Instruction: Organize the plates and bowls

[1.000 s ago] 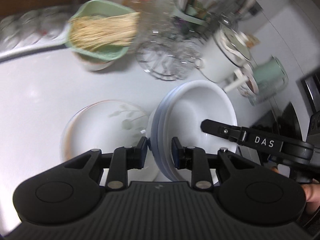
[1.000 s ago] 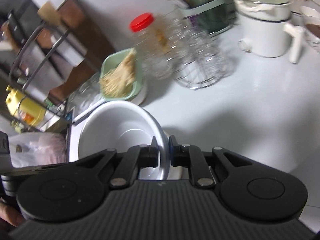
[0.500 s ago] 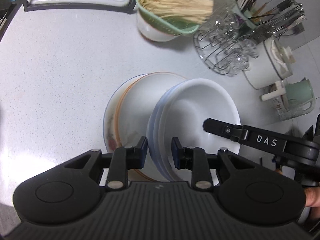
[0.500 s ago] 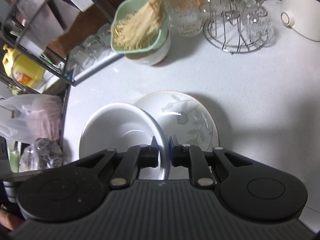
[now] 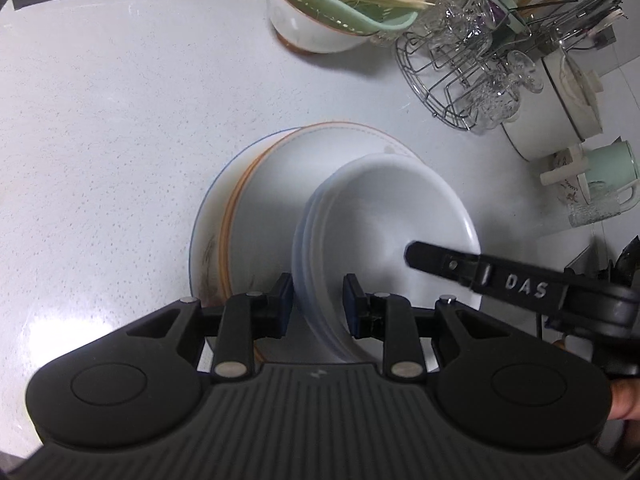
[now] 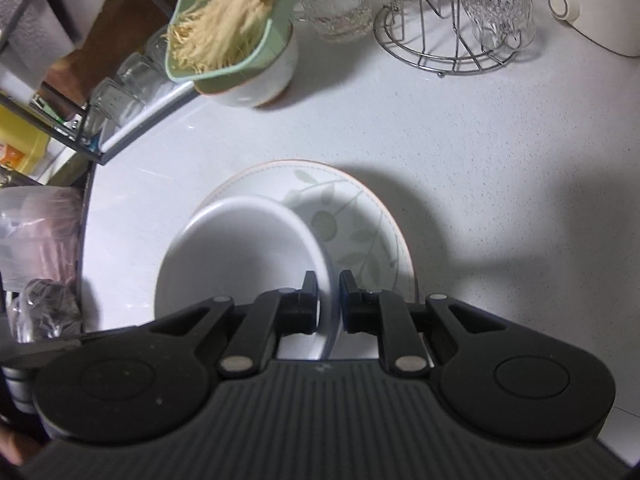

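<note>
On the white speckled bench point(image 5: 100, 128), seen from both tools:

Left tool point(image 5: 318, 298): its two blue-padded fingers point(image 5: 285, 300) straddle the near rim of the stack of white bowls point(image 5: 384, 216), one finger outside the wall, one inside; the pads sit close on the rim, gripping it.

Right tool point(image 6: 329, 294): closed on the opposite rim of the same white bowls point(image 6: 240, 256), a finger on each side of the thin edge. In the left view its black finger, lettered DAS point(image 5: 524, 290), reaches in over the bowl from the right.

White bowls: several nested, held between the two tools, tilted, directly over the plates; whether they touch the top plate I cannot tell.

Stack of plates point(image 5: 256, 216): lying flat on the bench under the bowls; the top one has an orange rim line and a grey leaf print point(image 6: 356, 224).

Behind, on the bench: a white bowl carrying a green strainer of dry noodles point(image 5: 340, 4); a wire glass rack point(image 5: 472, 76) with upturned glasses; a white lidded pot point(image 5: 560, 112); a pale green mug point(image 5: 608, 164).

Far left: a dark dish rack point(image 6: 80, 92) holding glasses.
</note>
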The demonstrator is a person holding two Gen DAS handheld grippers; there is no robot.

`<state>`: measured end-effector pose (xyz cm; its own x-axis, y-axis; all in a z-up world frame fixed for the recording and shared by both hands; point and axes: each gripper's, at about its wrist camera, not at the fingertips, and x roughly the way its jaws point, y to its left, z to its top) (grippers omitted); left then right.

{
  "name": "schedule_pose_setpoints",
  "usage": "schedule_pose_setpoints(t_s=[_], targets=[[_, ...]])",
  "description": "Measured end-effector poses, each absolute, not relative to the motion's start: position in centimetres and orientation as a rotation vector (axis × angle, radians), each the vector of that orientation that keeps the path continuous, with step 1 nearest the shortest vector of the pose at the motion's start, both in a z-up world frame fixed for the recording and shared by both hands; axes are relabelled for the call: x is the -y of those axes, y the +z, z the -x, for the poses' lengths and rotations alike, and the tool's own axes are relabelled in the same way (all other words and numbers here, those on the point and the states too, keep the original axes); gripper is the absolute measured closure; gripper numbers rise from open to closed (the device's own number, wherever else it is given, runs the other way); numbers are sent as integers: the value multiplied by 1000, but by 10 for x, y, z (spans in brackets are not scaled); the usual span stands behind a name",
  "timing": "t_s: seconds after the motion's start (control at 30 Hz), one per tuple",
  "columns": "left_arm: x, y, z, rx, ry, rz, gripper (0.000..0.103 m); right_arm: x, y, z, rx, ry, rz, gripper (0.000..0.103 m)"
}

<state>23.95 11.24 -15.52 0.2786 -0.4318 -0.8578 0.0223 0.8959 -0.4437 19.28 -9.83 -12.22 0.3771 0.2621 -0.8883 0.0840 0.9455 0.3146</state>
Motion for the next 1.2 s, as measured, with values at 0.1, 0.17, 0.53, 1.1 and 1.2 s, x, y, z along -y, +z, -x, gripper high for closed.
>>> schedule_pose_setpoints(t_s=[0.1,0.17,0.53,1.1,1.2], targets=[[-115,-152,-244,-1261,-319,395,72,101,-125,-194,-1201,119,-352,88],[-119,-145,-243,-1239,-325,401,65,103,-121,-193,-1191,103,-346,88],[-116,-77,-217,-1112,-285,328,62,119,-75,-172,-1093,123,-350,68],[-67,47,-81,-772,-110,202,49,158,33,-76,-741,271,-244,68],[-60,57,-55,-743,-93,212,43,168,40,-56,-708,282,-228,51]])
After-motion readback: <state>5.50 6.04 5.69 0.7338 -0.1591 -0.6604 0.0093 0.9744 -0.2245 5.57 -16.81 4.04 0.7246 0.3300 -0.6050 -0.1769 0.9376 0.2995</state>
